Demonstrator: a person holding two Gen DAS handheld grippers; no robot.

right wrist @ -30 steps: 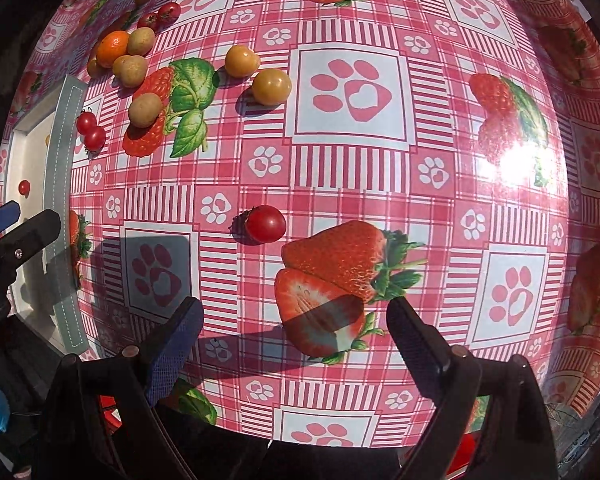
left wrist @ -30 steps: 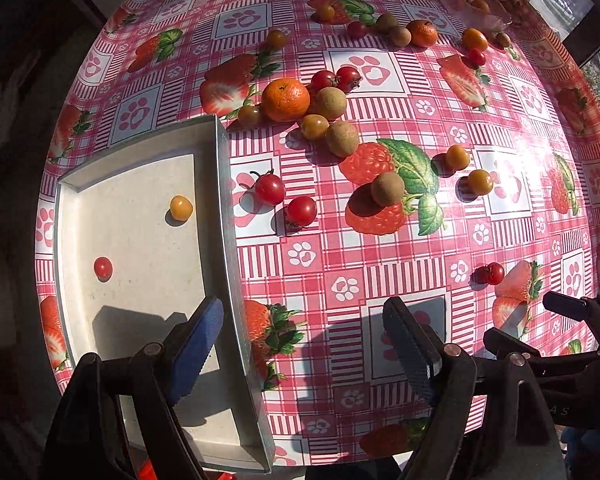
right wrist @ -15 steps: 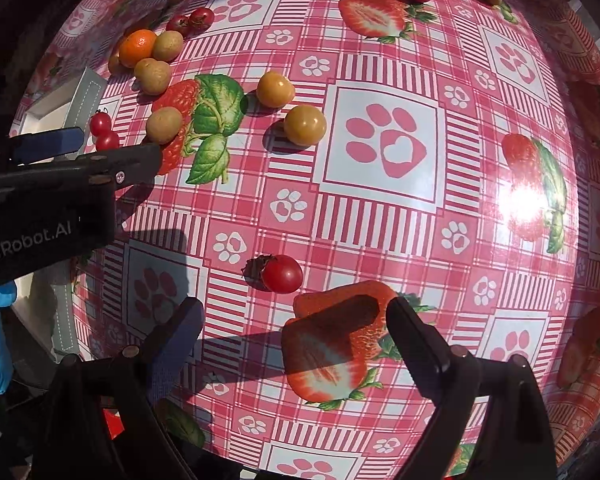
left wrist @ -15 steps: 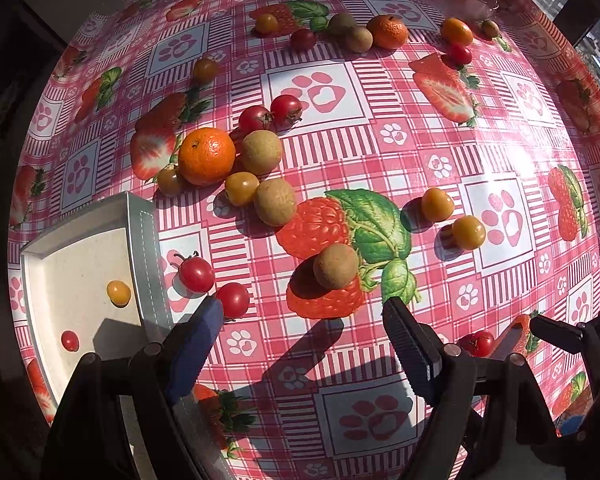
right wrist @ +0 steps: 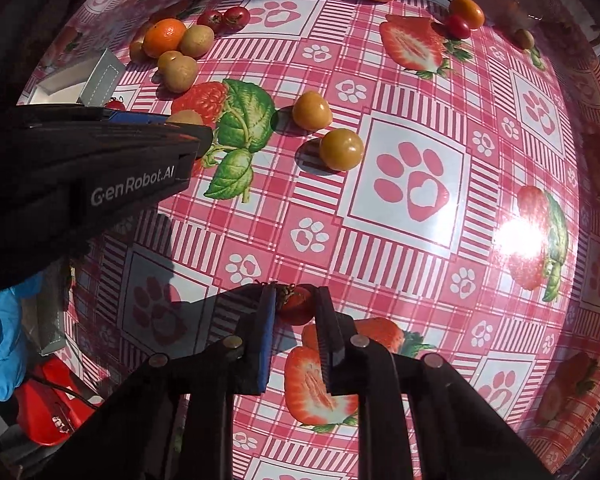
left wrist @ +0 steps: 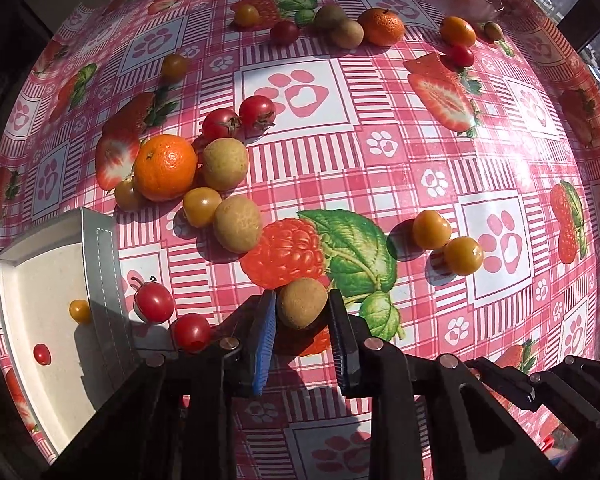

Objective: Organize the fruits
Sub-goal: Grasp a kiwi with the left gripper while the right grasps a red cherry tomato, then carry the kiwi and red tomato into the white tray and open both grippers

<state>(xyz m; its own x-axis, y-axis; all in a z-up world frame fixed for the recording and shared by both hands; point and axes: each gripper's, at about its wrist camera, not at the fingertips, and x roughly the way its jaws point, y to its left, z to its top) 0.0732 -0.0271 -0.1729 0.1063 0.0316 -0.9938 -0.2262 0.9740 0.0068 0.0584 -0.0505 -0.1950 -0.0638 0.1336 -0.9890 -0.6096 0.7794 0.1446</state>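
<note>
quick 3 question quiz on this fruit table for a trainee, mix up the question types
1. True or false: the white tray holds two small fruits.
2. What sits between the pads of the left gripper? A) the orange B) a brown round fruit C) a yellow tomato
3. Fill in: the right gripper is shut on a red ____.

Key:
1. True: a yellow tomato and a small red tomato.
2. B, the brown round fruit.
3. Cherry tomato.
</note>
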